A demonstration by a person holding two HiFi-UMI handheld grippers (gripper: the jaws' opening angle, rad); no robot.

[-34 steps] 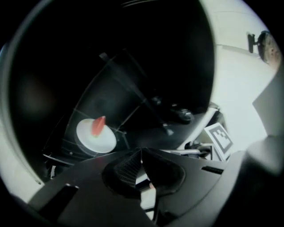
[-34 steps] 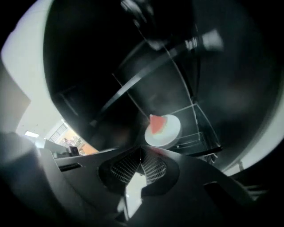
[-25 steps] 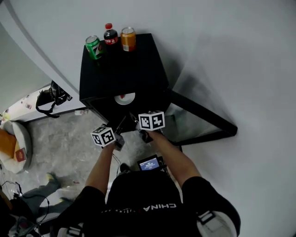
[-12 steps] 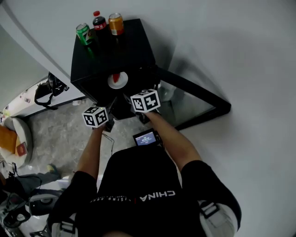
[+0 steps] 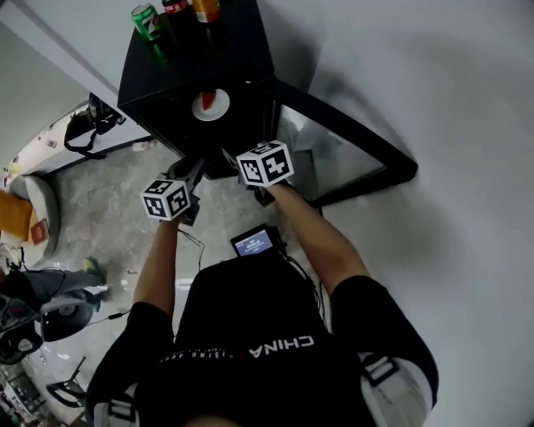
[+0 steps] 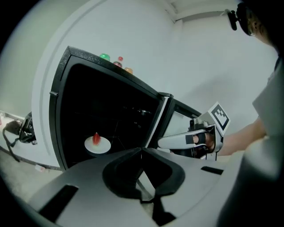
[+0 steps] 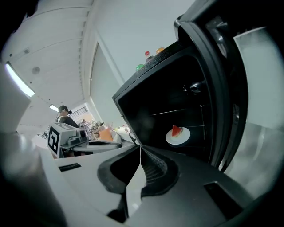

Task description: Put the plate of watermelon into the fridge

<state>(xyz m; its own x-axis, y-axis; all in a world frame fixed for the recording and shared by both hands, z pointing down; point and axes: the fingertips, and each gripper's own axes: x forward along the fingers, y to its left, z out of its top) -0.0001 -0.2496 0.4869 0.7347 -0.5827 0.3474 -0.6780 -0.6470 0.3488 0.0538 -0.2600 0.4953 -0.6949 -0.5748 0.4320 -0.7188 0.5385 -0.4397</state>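
Observation:
A white plate (image 5: 210, 104) with a red watermelon wedge (image 5: 209, 98) rests on a wire shelf inside the small black fridge (image 5: 158, 92). The same plate (image 6: 97, 145) shows in the left gripper view, and the plate (image 7: 177, 135) again in the right gripper view. The fridge door (image 5: 342, 142) stands open to the right. My left gripper (image 5: 197, 167) and right gripper (image 5: 229, 158) hover side by side just outside the opening, both shut and holding nothing, apart from the plate.
Two cans (image 5: 147, 18) and a cola bottle (image 5: 177, 7) stand on the fridge top. A black bag (image 5: 88, 133) lies on the grey floor to the left. A white wall rises behind. A person stands far off in the right gripper view.
The fridge has shifted up and away in the head view as the person stepped back. Both grippers have drawn back from the opening; the plate stays on the shelf.

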